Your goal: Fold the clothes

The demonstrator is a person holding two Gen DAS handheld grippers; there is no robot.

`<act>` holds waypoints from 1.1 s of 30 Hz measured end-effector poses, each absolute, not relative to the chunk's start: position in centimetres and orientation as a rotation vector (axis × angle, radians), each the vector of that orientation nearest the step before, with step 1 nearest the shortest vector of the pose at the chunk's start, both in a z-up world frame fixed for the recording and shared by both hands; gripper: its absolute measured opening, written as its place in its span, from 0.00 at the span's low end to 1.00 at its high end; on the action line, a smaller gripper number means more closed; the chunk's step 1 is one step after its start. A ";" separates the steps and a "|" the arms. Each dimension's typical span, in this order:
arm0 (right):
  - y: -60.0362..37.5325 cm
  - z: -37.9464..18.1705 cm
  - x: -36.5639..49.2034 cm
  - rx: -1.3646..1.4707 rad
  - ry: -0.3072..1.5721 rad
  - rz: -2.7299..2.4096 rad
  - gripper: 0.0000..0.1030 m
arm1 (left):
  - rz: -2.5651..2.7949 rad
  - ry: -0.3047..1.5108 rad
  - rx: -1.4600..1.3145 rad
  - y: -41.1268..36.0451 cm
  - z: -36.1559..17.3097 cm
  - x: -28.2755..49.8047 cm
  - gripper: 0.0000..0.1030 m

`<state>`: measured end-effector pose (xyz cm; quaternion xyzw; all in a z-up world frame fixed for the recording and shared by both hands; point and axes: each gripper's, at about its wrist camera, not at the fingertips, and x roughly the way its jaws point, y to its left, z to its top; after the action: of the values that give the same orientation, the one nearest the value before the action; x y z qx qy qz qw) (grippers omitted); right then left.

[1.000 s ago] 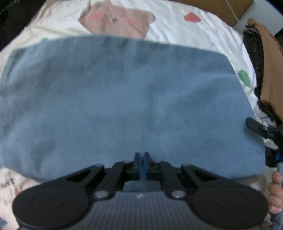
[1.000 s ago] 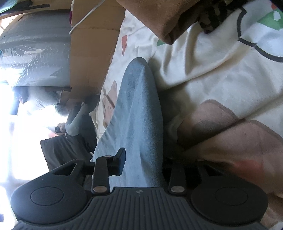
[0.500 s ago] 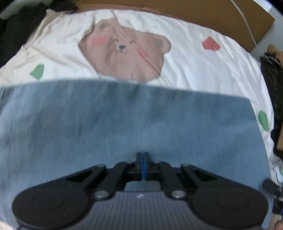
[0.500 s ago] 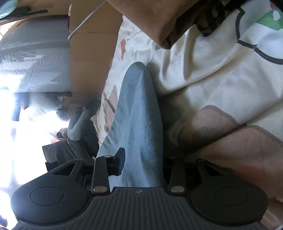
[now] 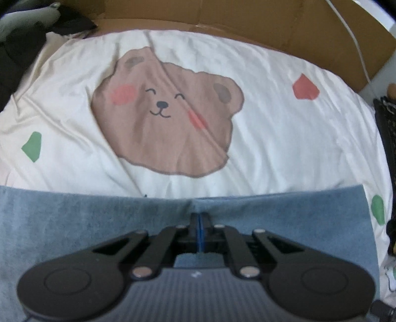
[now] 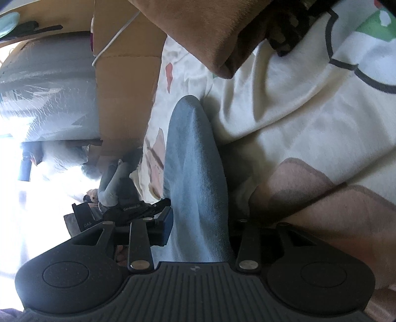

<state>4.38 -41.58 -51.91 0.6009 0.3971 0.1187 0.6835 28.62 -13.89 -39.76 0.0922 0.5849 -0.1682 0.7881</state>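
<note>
Cream bedsheet (image 5: 284,138) spread wide, printed with a big brown smiling bear face (image 5: 168,119), plus small red and green shapes scattered around the bear. Brown cardboard (image 5: 222,22) standing along the sheet's far edge beyond the bear, with a white cable (image 5: 356,42) running down over it.

Blue denim-like garment (image 5: 74,223) lying flat on the sheet on the near side of the bear, its far edge running straight across just below the bear's chin. Same blue garment seen from the right wrist view as a raised fold (image 6: 195,168) with the bear print of the sheet on either side.

Brown fabric (image 6: 205,32) and a dark patterned cloth (image 6: 292,32) piled on the sheet's edge, well away from the bear.

Left gripper (image 5: 200,218) pointing steeply down, fingers pressed fully together, pinching the blue garment's far edge just below the bear, with a small pucker of cloth at the tips.

Right gripper (image 6: 200,223) partly spread and opening, the blue fold passing between its fingers; left finger (image 6: 166,226) standing just clear of the cloth, right finger hidden behind the fold, so contact on that side cannot be told.
</note>
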 end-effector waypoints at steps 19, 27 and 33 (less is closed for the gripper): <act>-41.5 -51.7 4.5 1.328 0.885 0.245 0.42 | -0.510 1.508 0.398 -13.0 -39.2 22.8 0.03; -41.5 -51.7 5.1 1.303 0.899 0.221 0.42 | -0.630 1.580 0.503 -12.6 -39.6 21.3 0.03; -40.9 -51.4 5.9 1.236 0.936 0.219 0.41 | -0.698 1.564 0.481 -11.7 -39.5 20.9 0.03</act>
<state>5.90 -40.89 -51.45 0.5569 0.4216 0.0986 0.7088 20.85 -11.69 -39.53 0.2102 0.6829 -0.3049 0.6297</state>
